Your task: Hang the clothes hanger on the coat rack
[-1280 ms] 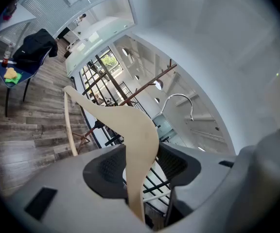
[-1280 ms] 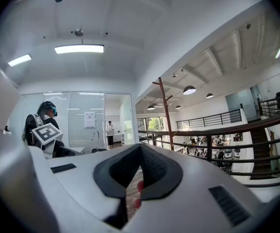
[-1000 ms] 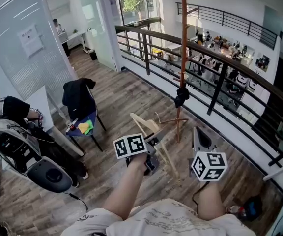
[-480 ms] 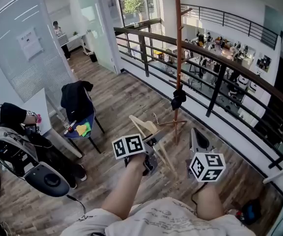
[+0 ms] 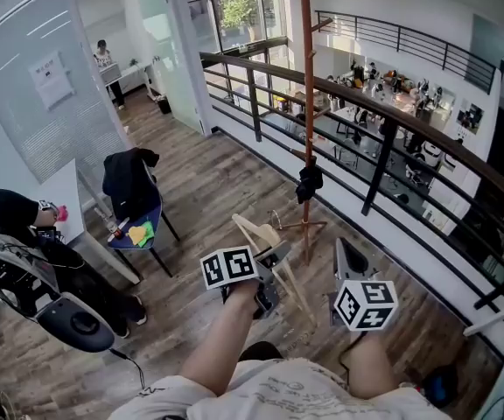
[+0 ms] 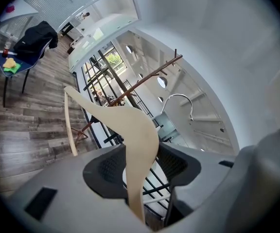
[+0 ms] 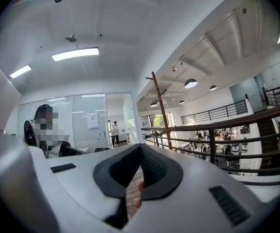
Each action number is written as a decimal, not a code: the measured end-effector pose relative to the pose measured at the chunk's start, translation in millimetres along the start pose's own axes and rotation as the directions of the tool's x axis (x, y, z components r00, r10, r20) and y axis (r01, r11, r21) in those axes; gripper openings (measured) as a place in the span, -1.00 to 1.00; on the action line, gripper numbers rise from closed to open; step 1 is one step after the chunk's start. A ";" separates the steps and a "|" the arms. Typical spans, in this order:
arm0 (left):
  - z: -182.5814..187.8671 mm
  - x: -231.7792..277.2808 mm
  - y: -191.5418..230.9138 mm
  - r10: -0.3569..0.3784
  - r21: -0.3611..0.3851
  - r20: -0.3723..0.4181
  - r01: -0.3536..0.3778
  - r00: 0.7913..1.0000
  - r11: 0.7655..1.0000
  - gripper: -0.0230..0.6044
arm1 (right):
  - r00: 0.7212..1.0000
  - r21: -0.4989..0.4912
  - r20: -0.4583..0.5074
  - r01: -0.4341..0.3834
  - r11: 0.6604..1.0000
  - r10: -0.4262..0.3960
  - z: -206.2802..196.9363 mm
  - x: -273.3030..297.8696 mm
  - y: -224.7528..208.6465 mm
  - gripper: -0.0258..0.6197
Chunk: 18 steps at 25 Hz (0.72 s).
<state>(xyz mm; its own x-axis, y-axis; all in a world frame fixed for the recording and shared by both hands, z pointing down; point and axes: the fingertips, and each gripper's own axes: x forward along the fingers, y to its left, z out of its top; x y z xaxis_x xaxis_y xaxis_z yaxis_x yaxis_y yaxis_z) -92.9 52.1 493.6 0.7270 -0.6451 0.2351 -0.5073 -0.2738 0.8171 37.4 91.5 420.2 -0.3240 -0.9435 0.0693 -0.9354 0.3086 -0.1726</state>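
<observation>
In the left gripper view my left gripper (image 6: 140, 165) is shut on the pale wooden clothes hanger (image 6: 130, 125), whose metal hook (image 6: 179, 100) curves up to the right. The head view shows that hanger (image 5: 280, 250) tilted at my left gripper (image 5: 272, 258), just short of the coat rack. The coat rack (image 5: 304, 103) is a tall brown pole with pegs and splayed feet, standing before the railing; a dark cloth (image 5: 307, 182) hangs on it. The rack (image 6: 147, 78) also shows beyond the hanger. My right gripper (image 5: 350, 257) is lower right, shut and empty (image 7: 139, 165).
A dark railing (image 5: 383, 138) runs behind the rack, with a drop to a lower floor beyond it. A chair with a black jacket (image 5: 131, 178) stands at the left. A seated person (image 5: 11, 213) and grey equipment (image 5: 55, 300) are at the far left.
The rack has drifted left and slightly nearer in the head view. Both grippers keep their hold and sit about where they were.
</observation>
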 end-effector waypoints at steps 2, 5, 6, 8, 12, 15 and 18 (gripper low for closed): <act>3.6 6.2 -1.2 0.001 0.000 0.003 -0.001 1.000 1.000 -0.25 | 1.000 -0.002 -0.001 -0.006 1.000 0.006 1.5 3.0 -3.0 -0.92; 6.8 16.2 0.3 0.007 0.004 0.001 -0.007 1.000 1.000 -0.25 | 1.000 -0.001 -0.007 -0.011 1.000 0.011 -0.5 9.0 -9.1 -0.92; 7.5 20.1 1.7 0.008 0.004 -0.002 -0.008 1.000 1.000 -0.25 | 1.000 -0.001 -0.010 -0.011 1.000 0.011 -2.0 12.3 -11.9 -0.92; 8.6 29.0 3.5 0.007 0.003 -0.012 -0.007 1.000 1.000 -0.25 | 1.000 0.002 -0.016 -0.011 1.000 0.011 -3.3 19.3 -18.2 -0.92; 16.7 44.4 4.3 0.003 0.000 -0.018 -0.003 1.000 1.000 -0.25 | 1.000 -0.003 -0.018 -0.016 1.000 0.016 1.5 32.7 -26.4 -0.92; 29.7 52.9 8.1 -0.004 0.002 -0.015 0.004 1.000 1.000 -0.25 | 1.000 -0.010 -0.024 -0.016 1.000 0.016 1.7 46.7 -27.8 -0.92; 41.3 60.7 16.6 -0.007 0.000 -0.010 0.007 1.000 1.000 -0.25 | 0.999 -0.014 -0.033 -0.016 1.000 0.016 -1.2 61.6 -30.2 -0.92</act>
<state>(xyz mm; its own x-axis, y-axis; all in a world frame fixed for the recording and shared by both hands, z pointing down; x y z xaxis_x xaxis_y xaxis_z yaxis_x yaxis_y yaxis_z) -76.3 -21.1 499.6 0.7352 -0.6358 0.2350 -0.5024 -0.2783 0.8186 45.6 24.1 430.9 -0.3431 -0.9341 0.0987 -0.9319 0.3254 -0.1599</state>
